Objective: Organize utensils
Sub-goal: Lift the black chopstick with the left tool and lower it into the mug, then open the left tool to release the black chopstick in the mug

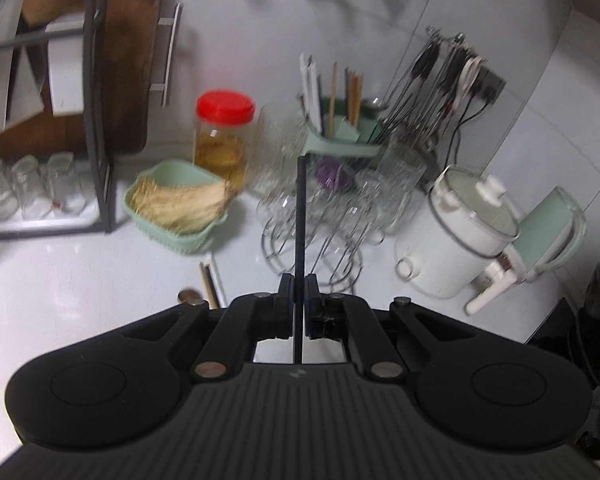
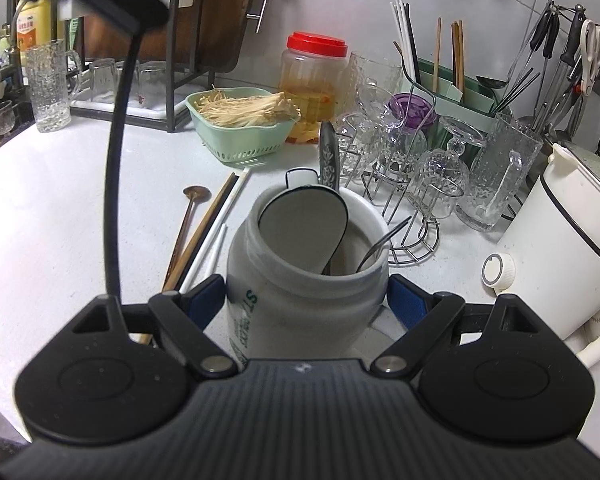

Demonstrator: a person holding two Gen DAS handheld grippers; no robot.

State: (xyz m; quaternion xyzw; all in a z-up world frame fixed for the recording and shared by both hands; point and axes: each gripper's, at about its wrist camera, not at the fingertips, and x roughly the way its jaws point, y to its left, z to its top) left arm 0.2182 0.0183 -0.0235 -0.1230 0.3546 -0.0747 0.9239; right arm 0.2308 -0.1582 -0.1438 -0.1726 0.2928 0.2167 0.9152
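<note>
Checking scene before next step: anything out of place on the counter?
Yes: loose chopsticks and a brown spoon lie on the counter left of the white jar, not in any holder.

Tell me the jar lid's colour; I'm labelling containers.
Red. The lid on the clear plastic jar shows best in the right wrist view.

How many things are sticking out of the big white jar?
3: a white flat scoop with a black rim on the left, a patterned metal handle behind it, and a thin metal utensil on the right. More may hide inside.
</note>
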